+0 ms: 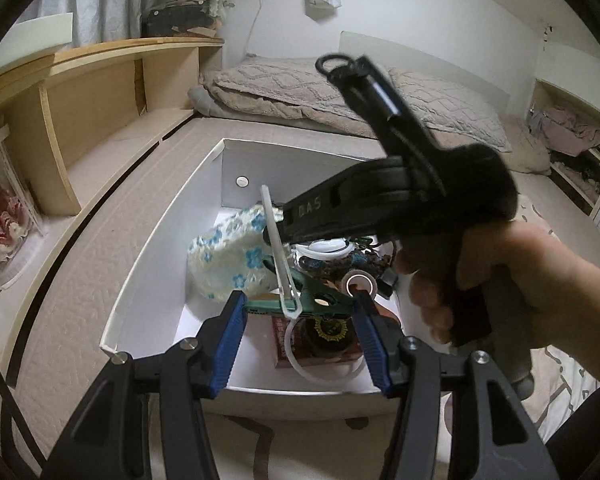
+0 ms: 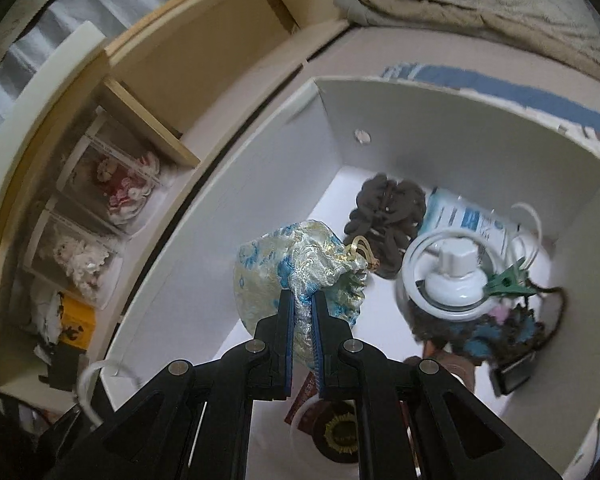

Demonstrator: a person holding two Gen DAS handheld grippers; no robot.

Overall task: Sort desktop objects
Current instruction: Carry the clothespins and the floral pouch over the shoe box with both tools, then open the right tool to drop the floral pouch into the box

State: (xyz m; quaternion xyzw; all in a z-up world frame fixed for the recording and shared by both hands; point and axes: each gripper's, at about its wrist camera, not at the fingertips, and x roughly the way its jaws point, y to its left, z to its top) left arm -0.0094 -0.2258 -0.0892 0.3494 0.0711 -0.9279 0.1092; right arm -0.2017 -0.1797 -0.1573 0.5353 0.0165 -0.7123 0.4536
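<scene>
over the white box (image 2: pixel 440 120), my right claw (image 2: pixel 302 300) pinches the brocade pouch (image 2: pixel 292 264) by its neck, pouch hanging twd box floor; left claw (image 1: pixel 300 308) half-spread, holding nothing, beside.

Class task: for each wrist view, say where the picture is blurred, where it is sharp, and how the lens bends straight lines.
Left wrist view: the right gripper and hand are smeared by motion, while the left gripper and box are sharp; the shelf edges bow. Right wrist view: the box's contents and the shelf are blurred, the right gripper and pouch crisp; dark corners frame both.
</scene>
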